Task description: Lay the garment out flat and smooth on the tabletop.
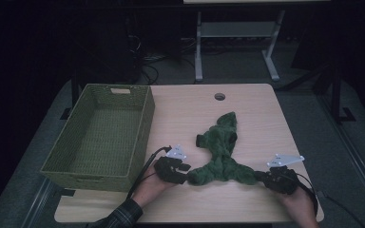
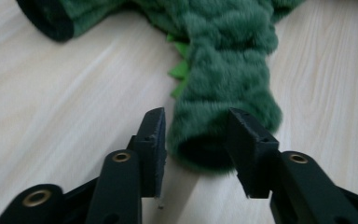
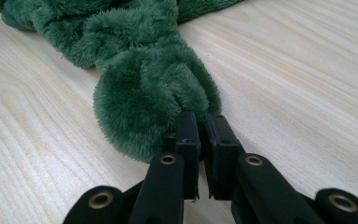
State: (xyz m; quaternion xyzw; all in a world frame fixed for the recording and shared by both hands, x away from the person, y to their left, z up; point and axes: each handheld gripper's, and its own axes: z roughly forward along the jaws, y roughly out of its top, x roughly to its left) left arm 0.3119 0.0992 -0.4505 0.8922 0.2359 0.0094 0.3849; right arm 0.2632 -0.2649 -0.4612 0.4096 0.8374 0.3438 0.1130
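A green fleece garment [image 1: 221,142] lies crumpled on the wooden table [image 1: 261,118], with two ends spread toward the front edge. My left gripper [image 1: 186,173] is at its left end. In the left gripper view the jaws of the left gripper [image 2: 196,140] stand apart around the open cuff of the garment [image 2: 223,70], and the left pad is just clear of the fabric. Small light-green spikes run along that sleeve. My right gripper [image 1: 261,176] is at the right end. In the right gripper view the right gripper [image 3: 200,126] pinches a fold of the garment [image 3: 140,93].
A green woven basket [image 1: 149,118] stands on the table's left side, close to my left hand. A cable hole [image 1: 219,96] sits near the far edge. Beyond the table is a dark floor with a grey metal frame [image 1: 198,47].
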